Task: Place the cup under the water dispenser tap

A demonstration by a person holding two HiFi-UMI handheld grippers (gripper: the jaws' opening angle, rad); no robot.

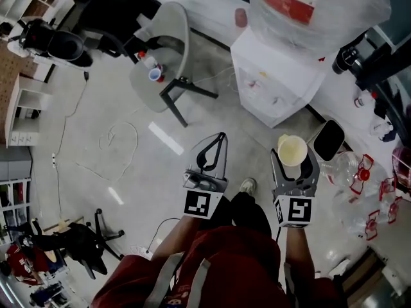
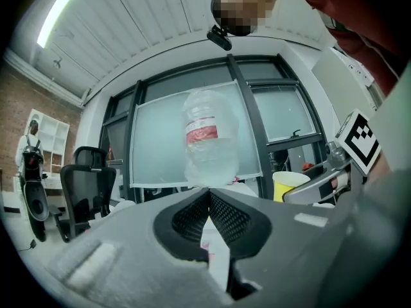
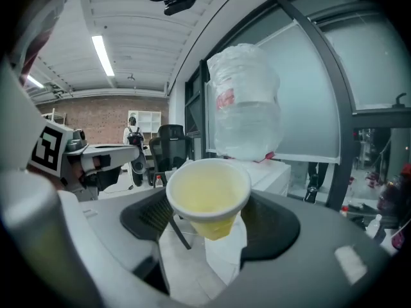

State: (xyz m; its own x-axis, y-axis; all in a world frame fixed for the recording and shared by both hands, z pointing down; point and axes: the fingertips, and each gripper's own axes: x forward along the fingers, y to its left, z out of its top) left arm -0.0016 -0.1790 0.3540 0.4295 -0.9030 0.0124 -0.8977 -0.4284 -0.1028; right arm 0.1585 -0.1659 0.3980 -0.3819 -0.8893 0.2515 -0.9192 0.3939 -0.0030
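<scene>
The fingers of the right gripper [image 1: 293, 154] stand wide apart and press on a yellow cup [image 3: 209, 196], one dark pad [image 3: 149, 215] on each side of it. The cup is empty, its mouth up and tipped a little towards the person. It is held in the air over the floor [image 1: 115, 153], in front of the white dispenser [image 1: 276, 76] and clear of it, not under a tap. The taps themselves are too small to make out.

The fingers of the left gripper [image 1: 222, 137] are closed, tips touching, with nothing between them. This gripper hangs beside the right one at about the same height, and from its own view the cup shows off to the right.

A big clear bottle [image 3: 247, 108] with a red label sits upside down on top of the dispenser. To the left of the dispenser is a grey chair [image 1: 164, 56] with a few small things on its seat.
</scene>
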